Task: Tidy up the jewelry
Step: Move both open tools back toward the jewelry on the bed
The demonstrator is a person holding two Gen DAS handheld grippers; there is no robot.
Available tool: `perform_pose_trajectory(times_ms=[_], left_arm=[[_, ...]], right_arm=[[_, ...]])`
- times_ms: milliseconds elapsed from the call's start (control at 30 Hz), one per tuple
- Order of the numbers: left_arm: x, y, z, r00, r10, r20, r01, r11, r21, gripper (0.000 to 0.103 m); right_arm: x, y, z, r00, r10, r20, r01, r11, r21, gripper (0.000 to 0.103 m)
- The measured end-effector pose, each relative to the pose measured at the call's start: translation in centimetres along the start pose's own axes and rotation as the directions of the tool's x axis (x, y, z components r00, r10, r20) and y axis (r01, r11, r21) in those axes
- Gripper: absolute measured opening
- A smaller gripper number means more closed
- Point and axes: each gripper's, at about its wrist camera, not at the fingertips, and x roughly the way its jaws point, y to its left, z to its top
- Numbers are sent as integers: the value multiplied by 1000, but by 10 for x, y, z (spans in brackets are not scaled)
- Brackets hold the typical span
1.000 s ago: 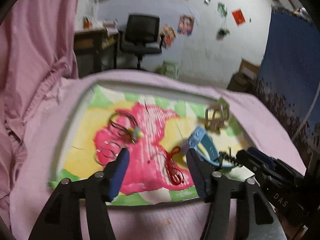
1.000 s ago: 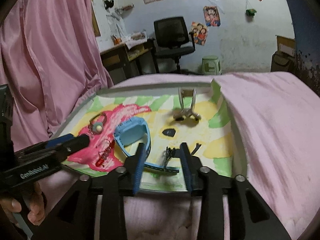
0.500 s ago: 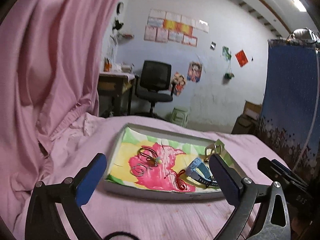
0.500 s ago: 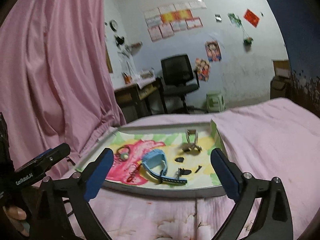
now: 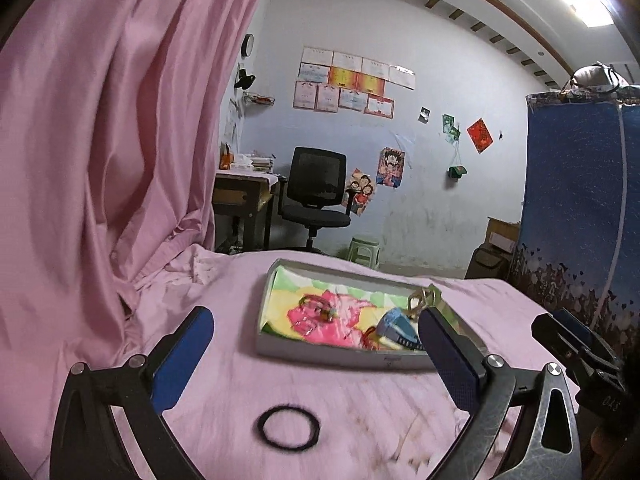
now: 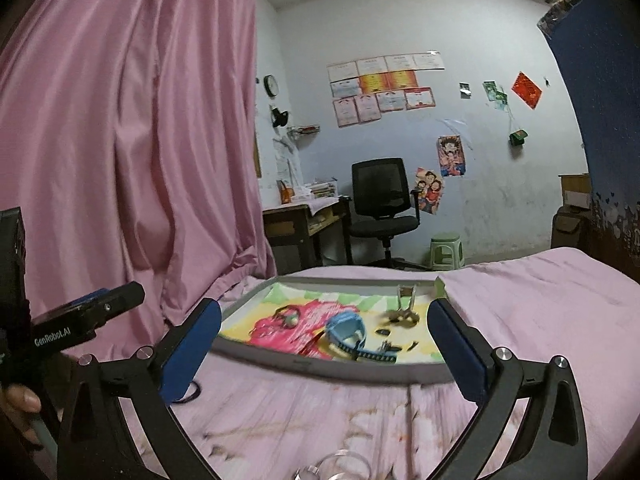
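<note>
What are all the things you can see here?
tray: one, grey, colourful lining, on the pink sheet
watch: one, blue, in the tray
bracelets: a few thin rings, on the tray's pink patch
red string: one, in the tray
hair clip: one, metallic, in the tray
hair tie: one, black, on the sheet before the tray
curtain: one, pink, left
chair: one, black, by the wall
stool: one, green
left gripper: blue pads, open
right gripper: blue pads, open
</note>
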Motion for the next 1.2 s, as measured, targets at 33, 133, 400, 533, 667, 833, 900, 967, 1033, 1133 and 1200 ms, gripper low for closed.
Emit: perform_pose_trajectory(times_ms=[33,133,400,533,667,833,900,967,1033,1133,1200], left_arm=[[-5,3,-3,1000,3,-3,-3,1000,6,103],[-15,11,-13,1000,9,-23,-8,1000,27,103],[-15,31,-41,991,1,-130,-1,1000,4,103],[-10,27,-53,985,-2,-173,9,999,39,103],[-3,25,-66,975,-1,-220,13,998,55,103],[3,27,-73,965,2,-263,12,999,52,103],[5,30,-75,961,-2,-278,14,999,40,103],[7,32,-75,957,-7,-290,17,999,31,103],[10,34,-76,953,-8,-302,16,1000,26,103],[16,35,-77,946,-5,-324,14,1000,27,103],[21,34,-78,941,1,-339,12,999,34,103]], right_arm=[[-4,2,-3,1000,2,-9,-2,1000,-8,102],[-12,5,-12,999,10,-47,-12,1000,-26,102],[-22,4,-34,983,36,-179,-42,999,-29,102],[-20,-3,-46,961,63,-268,-66,998,-3,102],[-15,-8,-62,930,122,-348,-117,992,38,102],[-1,-3,-72,902,155,-403,-143,988,59,94],[4,-2,-76,890,164,-425,-148,986,71,81],[10,-3,-81,872,182,-454,-158,983,91,65],[13,-2,-84,863,190,-467,-163,982,99,56],[19,0,-89,846,190,-498,-158,982,106,48],[23,-1,-92,834,184,-521,-147,983,112,45]])
